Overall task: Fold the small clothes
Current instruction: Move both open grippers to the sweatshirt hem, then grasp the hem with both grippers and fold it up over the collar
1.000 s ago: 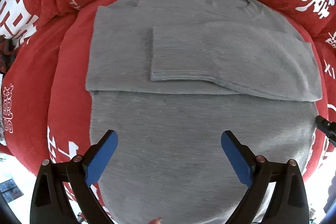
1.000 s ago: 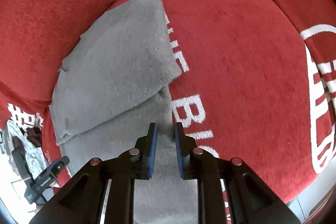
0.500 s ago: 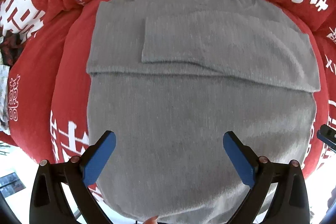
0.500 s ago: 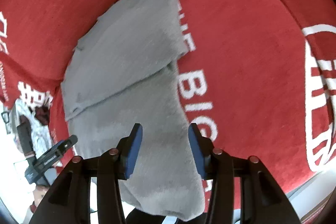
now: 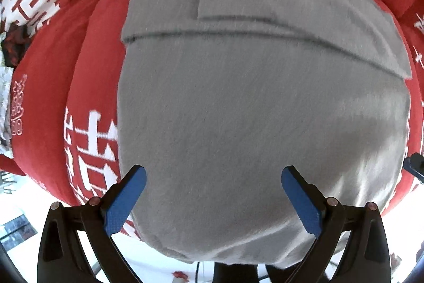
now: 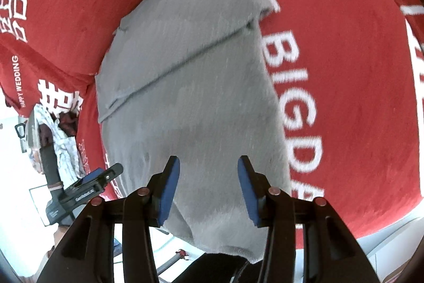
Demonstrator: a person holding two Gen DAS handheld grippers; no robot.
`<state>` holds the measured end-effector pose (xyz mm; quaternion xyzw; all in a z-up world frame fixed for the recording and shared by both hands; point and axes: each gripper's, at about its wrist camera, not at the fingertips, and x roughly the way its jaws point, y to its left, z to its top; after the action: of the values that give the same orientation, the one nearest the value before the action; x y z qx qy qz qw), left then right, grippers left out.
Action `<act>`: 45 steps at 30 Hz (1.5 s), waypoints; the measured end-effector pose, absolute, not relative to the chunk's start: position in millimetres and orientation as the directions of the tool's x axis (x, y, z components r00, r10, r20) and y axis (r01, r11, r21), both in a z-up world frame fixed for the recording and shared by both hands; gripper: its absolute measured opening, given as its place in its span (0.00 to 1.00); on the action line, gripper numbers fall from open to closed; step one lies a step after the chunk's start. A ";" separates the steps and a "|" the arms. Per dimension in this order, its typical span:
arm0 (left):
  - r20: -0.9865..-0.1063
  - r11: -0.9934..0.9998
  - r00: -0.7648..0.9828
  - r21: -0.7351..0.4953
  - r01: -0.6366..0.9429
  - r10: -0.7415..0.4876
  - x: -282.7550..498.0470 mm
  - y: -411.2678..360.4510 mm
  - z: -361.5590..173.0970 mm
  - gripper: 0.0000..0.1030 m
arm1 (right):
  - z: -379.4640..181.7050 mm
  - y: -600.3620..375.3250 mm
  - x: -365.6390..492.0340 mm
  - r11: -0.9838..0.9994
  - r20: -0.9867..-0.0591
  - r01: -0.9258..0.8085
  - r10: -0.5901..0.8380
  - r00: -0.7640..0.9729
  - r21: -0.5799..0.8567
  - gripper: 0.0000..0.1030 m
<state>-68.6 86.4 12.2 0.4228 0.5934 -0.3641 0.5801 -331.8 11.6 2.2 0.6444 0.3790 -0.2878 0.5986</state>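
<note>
Both hand-held grippers are hanging empty over the grey sweater (image 5: 254, 108) you are folding: your left hand-held gripper (image 5: 212, 192) is looking almost straight down with its blue pads standing wide apart, and your right hand-held gripper (image 6: 208, 184) is tilting down from the side with its pads parted about halfway and nothing between them. Neither is touching the knit.

That sweater is lying flat on the red bed cover (image 6: 344, 70), its sleeves (image 5: 265, 4) already crossing the chest at the far end so the body is forming a narrow rectangle. Its hem (image 5: 225, 253) is draping over the near edge of the bed, which is probably why you are hovering there: the loose hem looks like the easiest place to pinch for carrying the lower half up over the sleeves.

You are keeping the two tools spread across the hem's width, likely so each takes one corner and the fold stays square.

Farther out, white printed lettering (image 6: 294, 86) is running alongside the sweater's right edge, and a heap of other garments (image 6: 58, 129) is waiting off the left side of the bed.
</note>
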 end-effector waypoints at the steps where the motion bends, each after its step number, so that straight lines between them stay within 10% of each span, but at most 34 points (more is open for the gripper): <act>1: -0.997 0.374 0.008 0.036 0.927 0.077 -68.1 94.6 11.2 0.99 | 1.9 17.4 -331.6 0.010 -0.823 0.831 0.146 0.549 0.556 0.48; 28: -0.950 0.482 -0.309 -0.250 0.840 0.046 -83.2 255.5 -41.8 0.98 | -79.9 170.1 -369.0 -0.012 -0.809 0.848 0.292 0.509 0.530 0.54; 32: -0.956 0.513 -0.290 -0.229 0.828 0.042 -79.9 255.0 -40.6 0.56 | -86.5 168.7 -366.7 -0.076 -0.779 0.826 0.296 0.554 0.559 0.53; 34: -0.940 0.533 -0.341 -0.284 0.797 0.009 -72.8 256.5 -35.1 0.20 | -83.1 168.6 -366.3 -0.103 -0.760 0.812 0.301 0.576 0.574 0.10; 35: -0.924 0.534 -0.382 -0.328 0.779 -0.009 -71.9 256.6 -31.0 0.11 | -78.9 167.7 -365.1 -0.105 -0.755 0.806 0.298 0.584 0.582 0.10; 45: -0.874 0.435 -0.437 -0.486 0.758 -0.215 -44.9 215.0 62.4 0.11 | 4.9 120.2 -351.4 -0.088 -0.593 0.622 0.222 0.774 0.778 0.10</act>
<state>-44.9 215.0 62.4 0.1972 0.6890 -0.4936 0.4927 -351.4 120.2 4.9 0.7190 0.2935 -0.1644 0.6082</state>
